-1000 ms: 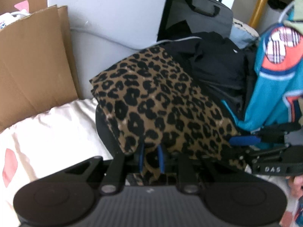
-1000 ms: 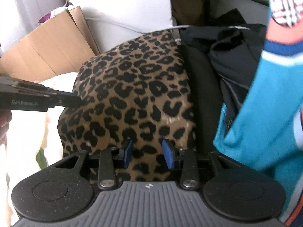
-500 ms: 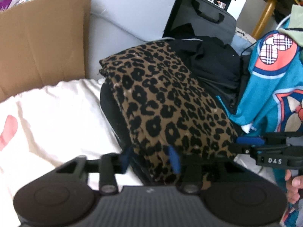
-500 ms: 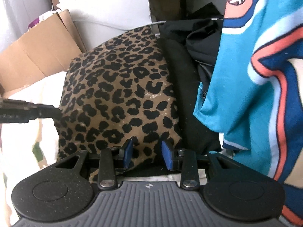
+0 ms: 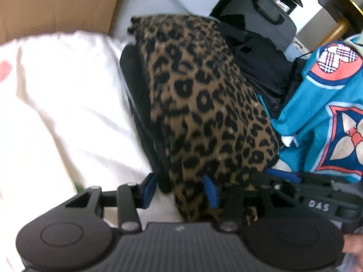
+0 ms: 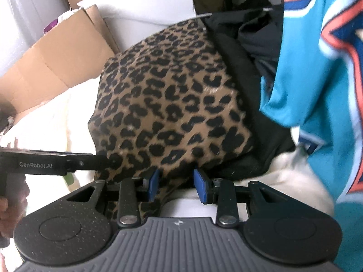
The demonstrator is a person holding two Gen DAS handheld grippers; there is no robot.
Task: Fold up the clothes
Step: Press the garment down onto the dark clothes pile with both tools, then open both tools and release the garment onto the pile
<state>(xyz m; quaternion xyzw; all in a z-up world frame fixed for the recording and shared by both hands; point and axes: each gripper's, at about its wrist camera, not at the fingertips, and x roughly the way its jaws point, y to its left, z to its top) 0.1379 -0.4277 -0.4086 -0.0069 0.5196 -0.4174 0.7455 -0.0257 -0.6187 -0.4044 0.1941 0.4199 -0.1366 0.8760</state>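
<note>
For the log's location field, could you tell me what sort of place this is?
Probably a lived-in bedroom or spare room: a white pillow or bedding under a pile of clothes, a cardboard box against the wall, and a dark bag behind.

- two grippers: left gripper (image 5: 179, 191), right gripper (image 6: 175, 184)
- one leopard-print garment (image 6: 172, 104)
- one teal printed garment (image 6: 317, 68)
- one cardboard box (image 6: 59, 61)
- one dark case with a handle (image 5: 261, 15)
</note>
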